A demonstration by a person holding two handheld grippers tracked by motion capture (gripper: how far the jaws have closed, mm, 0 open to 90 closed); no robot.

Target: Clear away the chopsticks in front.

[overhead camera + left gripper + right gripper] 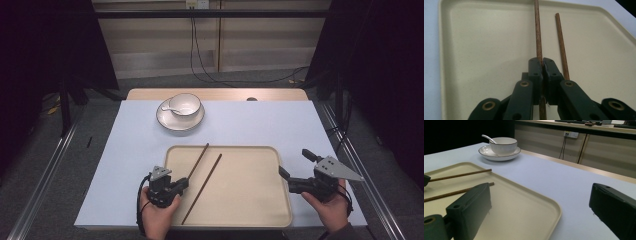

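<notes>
A beige tray (245, 187) lies at the near middle of the table with two brown chopsticks on it. My left gripper (185, 183) is at the tray's near left and is shut on the left chopstick (199, 161). In the left gripper view the jaws (543, 61) pinch that chopstick (538, 32), and the second chopstick (561, 45) lies free just to its right. The held stick's far tip reaches the tray's far rim. My right gripper (296, 163) stands open at the tray's right edge with nothing between its fingers (471, 202).
A white bowl (185, 103) with a spoon (171, 108) in it sits on a white plate (172, 122) at the back of the blue-white table top. Dark frames and rails flank the table. A cabinet with cables stands behind.
</notes>
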